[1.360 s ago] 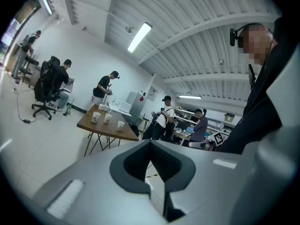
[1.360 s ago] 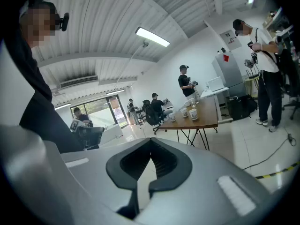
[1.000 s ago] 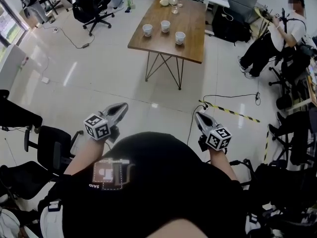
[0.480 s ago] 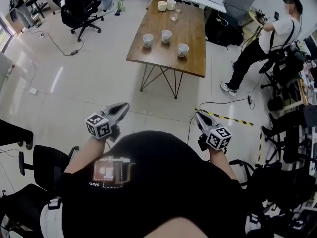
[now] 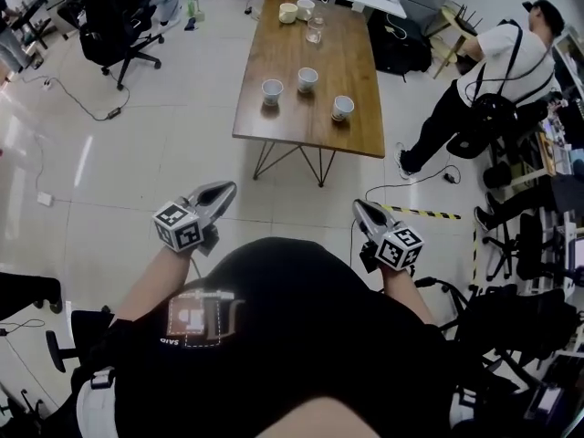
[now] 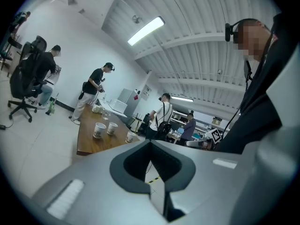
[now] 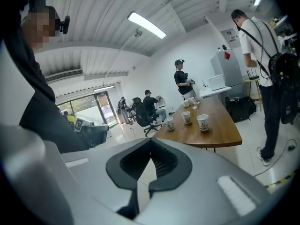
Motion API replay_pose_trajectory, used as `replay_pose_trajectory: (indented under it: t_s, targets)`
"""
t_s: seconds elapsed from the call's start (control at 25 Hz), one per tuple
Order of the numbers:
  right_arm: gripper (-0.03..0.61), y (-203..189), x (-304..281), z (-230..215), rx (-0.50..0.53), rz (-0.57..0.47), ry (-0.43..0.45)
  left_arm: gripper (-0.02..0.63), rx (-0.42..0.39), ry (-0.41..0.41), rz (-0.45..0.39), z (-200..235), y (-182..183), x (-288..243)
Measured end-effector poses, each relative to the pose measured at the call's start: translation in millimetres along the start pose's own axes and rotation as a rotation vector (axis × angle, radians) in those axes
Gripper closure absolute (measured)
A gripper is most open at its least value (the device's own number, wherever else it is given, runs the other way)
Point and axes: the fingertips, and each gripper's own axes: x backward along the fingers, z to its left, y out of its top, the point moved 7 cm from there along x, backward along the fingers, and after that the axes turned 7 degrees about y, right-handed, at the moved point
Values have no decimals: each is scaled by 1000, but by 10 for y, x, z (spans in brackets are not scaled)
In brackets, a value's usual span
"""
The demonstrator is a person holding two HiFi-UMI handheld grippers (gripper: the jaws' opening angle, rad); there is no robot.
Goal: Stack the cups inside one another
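- Your own black-clad torso [image 5: 292, 336] fills the bottom of the head view and hides the floor at your feet.
- Your left gripper [image 5: 222, 190] is clenched on nothing. Its own view shows the jaws pressed together with only air ahead.
- Your right gripper [image 5: 361, 208] is clenched and empty too, jaws meeting in its view. Both grippers are held in front of your chest, well short of the table.
- On the floor ahead to your right lie a yellow-and-black tape strip [image 5: 429, 213] and a looping black cable [image 5: 401, 188].
- The wooden table [image 5: 301, 138] stands on thin metal legs, with open floor between it and you.
- On its near half three cups stand upright and apart, none nested: the left cup [image 5: 272, 90], the middle cup [image 5: 307, 78] and the right cup [image 5: 342, 108].
- At the far end sit two pale mugs [image 5: 296, 10] and a glass [image 5: 315, 31], too small to tell more.
- A standing person [image 5: 484, 89] leans just beside the table's right edge, partly cut off by clutter.
- A black office chair [image 5: 109, 16] stands off to the far left.
- Since a second ago the table has drawn nearer in the head view. The person has come closer to its right side, and your grippers keep the same clenched pose.
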Motion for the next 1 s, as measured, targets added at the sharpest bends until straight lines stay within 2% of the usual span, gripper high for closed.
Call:
replay_pose_trajectory:
  t_s: [0.2, 0.44, 0.52, 0.68, 0.8, 1.0]
  targets:
    - [565, 188, -218, -476, -24, -4, 17, 614, 23, 30, 11, 109, -1, -315]
    - [565, 534, -677, -1314, 11, 31, 160, 614, -15, 176, -10, 172, 190, -830]
    - [565, 687, -828, -1553, 31, 59, 213, 614, -6, 233, -25, 180, 247, -1030]
    - [565, 1063, -1003, -1934, 99, 82, 305, 614, 6, 292, -28, 109, 352, -1446]
    - [565, 1268, -1096, -2251, 113, 71, 312, 614, -2, 310, -22, 78, 463, -1742]
    - [565, 1449, -1209, -2527, 106, 38, 262, 614, -38, 305, 17, 243, 628, -2015]
